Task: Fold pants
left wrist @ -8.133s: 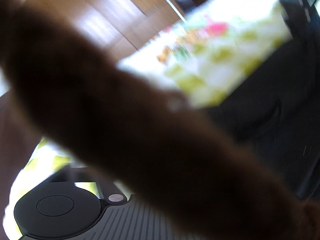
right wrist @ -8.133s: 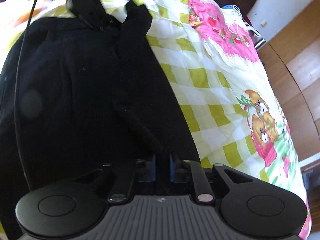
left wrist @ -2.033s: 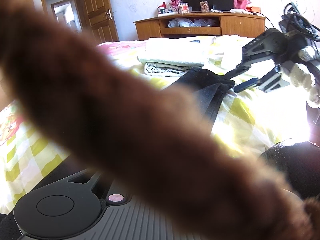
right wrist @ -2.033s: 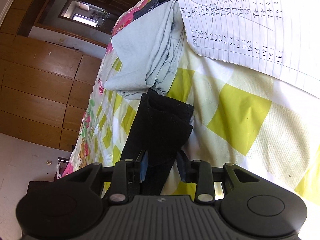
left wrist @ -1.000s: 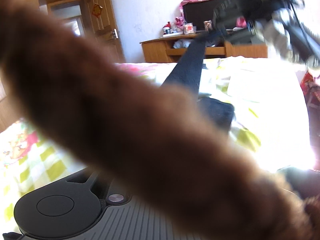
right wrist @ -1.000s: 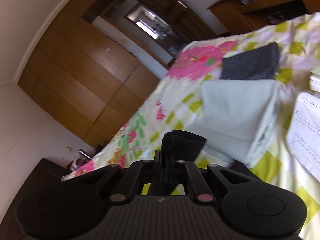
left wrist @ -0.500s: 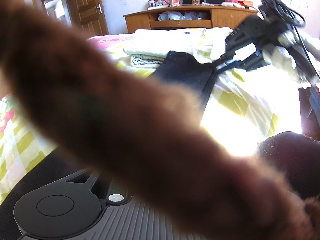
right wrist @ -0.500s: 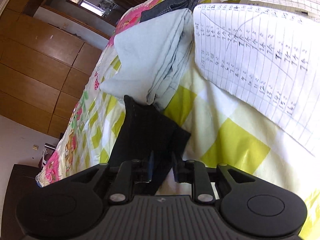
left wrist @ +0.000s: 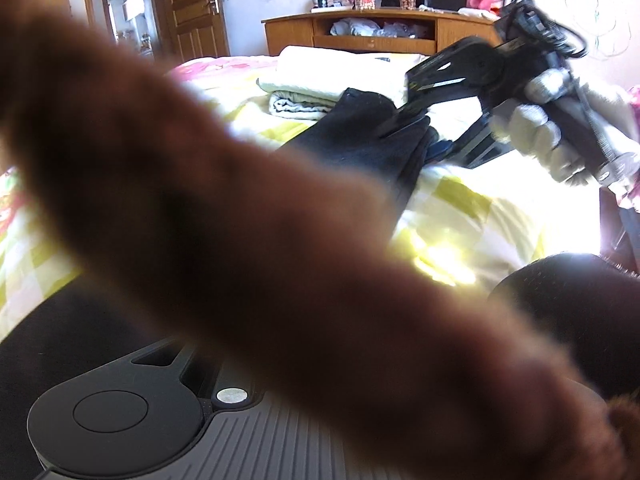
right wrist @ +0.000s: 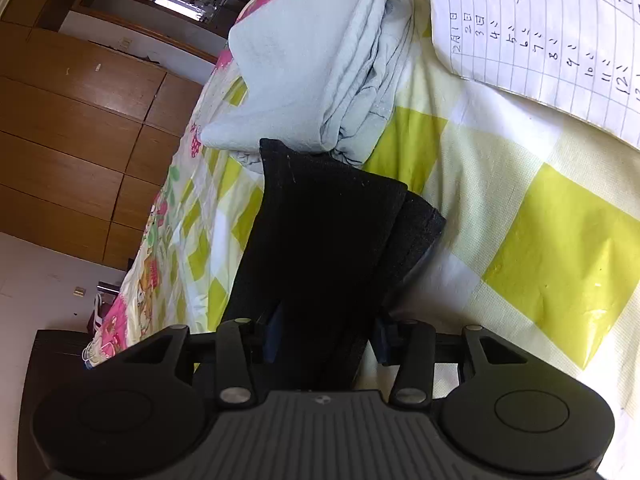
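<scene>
A thick, blurred brown furry band (left wrist: 280, 248) crosses the left wrist view from upper left to lower right, hiding the left gripper's fingers and most of the black pants (left wrist: 372, 140), so whether those fingers are parted cannot be told. In the right wrist view, the lined handwritten sheet (right wrist: 540, 28) is cut off by the upper right edge, and the lower end of the pants (right wrist: 320, 240) is hidden behind the right gripper (right wrist: 324, 334) at the bottom of the frame.
</scene>
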`<state>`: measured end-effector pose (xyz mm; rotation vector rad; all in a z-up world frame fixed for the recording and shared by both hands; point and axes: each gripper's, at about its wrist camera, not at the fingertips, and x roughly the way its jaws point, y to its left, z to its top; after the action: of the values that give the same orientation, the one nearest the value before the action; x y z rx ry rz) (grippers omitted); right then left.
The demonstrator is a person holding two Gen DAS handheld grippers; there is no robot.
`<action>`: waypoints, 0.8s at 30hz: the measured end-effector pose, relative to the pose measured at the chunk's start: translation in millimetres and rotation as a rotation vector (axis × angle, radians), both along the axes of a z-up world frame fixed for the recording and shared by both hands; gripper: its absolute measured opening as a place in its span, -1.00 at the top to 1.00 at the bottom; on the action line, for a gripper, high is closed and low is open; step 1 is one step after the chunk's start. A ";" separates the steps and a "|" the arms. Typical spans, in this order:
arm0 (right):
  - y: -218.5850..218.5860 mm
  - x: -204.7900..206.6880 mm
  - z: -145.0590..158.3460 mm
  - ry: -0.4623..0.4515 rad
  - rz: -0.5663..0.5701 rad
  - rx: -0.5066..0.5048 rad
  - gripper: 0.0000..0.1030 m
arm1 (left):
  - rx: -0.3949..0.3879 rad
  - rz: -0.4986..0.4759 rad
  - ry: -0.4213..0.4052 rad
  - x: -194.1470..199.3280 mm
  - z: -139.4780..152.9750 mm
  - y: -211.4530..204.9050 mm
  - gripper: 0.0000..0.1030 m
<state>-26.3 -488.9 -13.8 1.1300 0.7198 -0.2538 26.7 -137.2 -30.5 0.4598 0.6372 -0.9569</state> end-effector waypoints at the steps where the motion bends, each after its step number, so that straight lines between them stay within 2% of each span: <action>1: -3.4 0.1 -1.7 -0.010 -0.006 0.029 0.53 | 0.007 -0.003 -0.004 -1.5 -0.9 -1.5 0.55; 3: -12.0 -9.4 -3.7 -0.028 -0.040 0.090 0.56 | 0.010 -0.003 -0.007 -2.6 -1.5 -3.1 0.54; 6: -21.8 -30.4 0.1 -0.004 -0.086 0.056 0.57 | -0.028 0.011 0.043 -2.4 1.3 -1.7 0.55; 10: -22.9 -33.3 6.0 0.024 -0.034 -0.014 0.58 | -0.057 0.015 0.072 -8.2 5.0 1.8 0.54; 12: -12.7 -32.7 23.0 0.044 0.009 -0.128 0.56 | -0.051 0.041 0.039 -12.3 11.2 11.6 0.54; 14: 4.9 -40.8 45.0 0.092 0.024 -0.289 0.38 | -0.056 0.087 0.016 -12.5 22.1 32.3 0.54; 15: 16.0 -48.0 57.7 0.109 0.029 -0.386 0.38 | -0.058 0.121 0.002 -10.7 28.2 46.1 0.54; 17: 42.2 -61.0 85.6 0.089 0.053 -0.548 0.38 | -0.053 0.183 -0.032 -7.8 37.7 74.5 0.54; 18: 58.0 -61.6 101.1 0.046 0.101 -0.593 0.38 | -0.045 0.219 -0.053 -5.2 42.1 90.7 0.54; 20: 92.0 -44.9 126.1 -0.075 0.255 -0.593 0.37 | -0.025 0.283 -0.087 2.1 46.3 122.7 0.54; 22: 141.2 -1.9 139.3 -0.184 0.493 -0.523 0.35 | 0.004 0.343 -0.111 11.0 44.9 151.2 0.54; 24: 192.2 45.0 138.9 -0.272 0.697 -0.445 0.28 | 0.014 0.407 -0.108 20.1 43.2 180.1 0.54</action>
<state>18.6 -296.7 125.0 0.4333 0.7254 0.3166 46.9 42.8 12.7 0.3723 0.6096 -0.5384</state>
